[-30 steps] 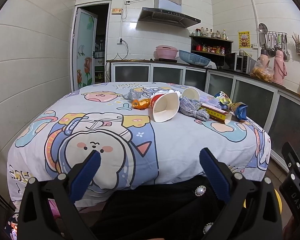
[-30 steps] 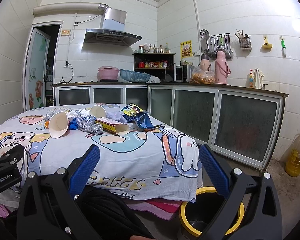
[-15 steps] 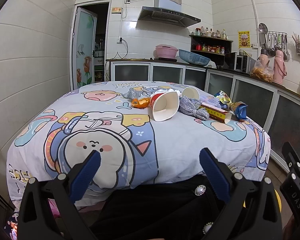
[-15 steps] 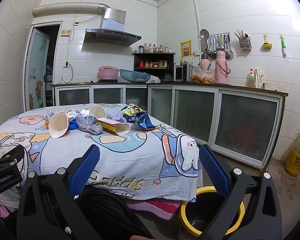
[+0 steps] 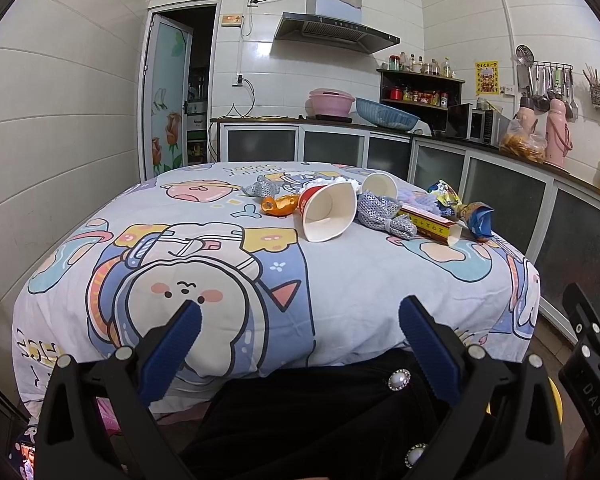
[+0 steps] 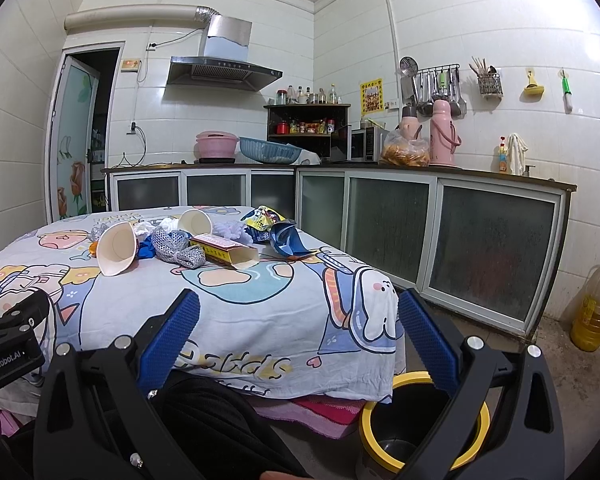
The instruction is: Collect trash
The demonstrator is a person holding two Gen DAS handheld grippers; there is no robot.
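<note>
Trash lies in a heap at the far side of the cartoon-print table (image 5: 220, 280): a tipped red-and-white paper cup (image 5: 327, 211) (image 6: 117, 248), orange peel (image 5: 278, 205), a second paper cup (image 5: 378, 186) (image 6: 195, 222), silver mesh wrapping (image 5: 384, 216) (image 6: 174, 246), a long yellow-red carton (image 5: 432, 224) (image 6: 226, 250) and blue and yellow snack bags (image 5: 474, 216) (image 6: 280, 232). My left gripper (image 5: 300, 316) is open at the table's near edge, well short of the heap. My right gripper (image 6: 299, 310) is open too, held off the table's right corner above a black bin with a yellow rim (image 6: 424, 420).
Kitchen cabinets (image 6: 420, 232) run along the back and right walls, close to the table. A yellow oil jug (image 6: 596, 304) stands on the floor at right. A person's dark clothing with pearl buttons (image 5: 320, 412) fills the foreground. A doorway (image 5: 180, 88) opens at the back left.
The left wrist view has risen slightly, so the table sits a little lower in frame. Both grippers stay open and nothing on the table has moved.
</note>
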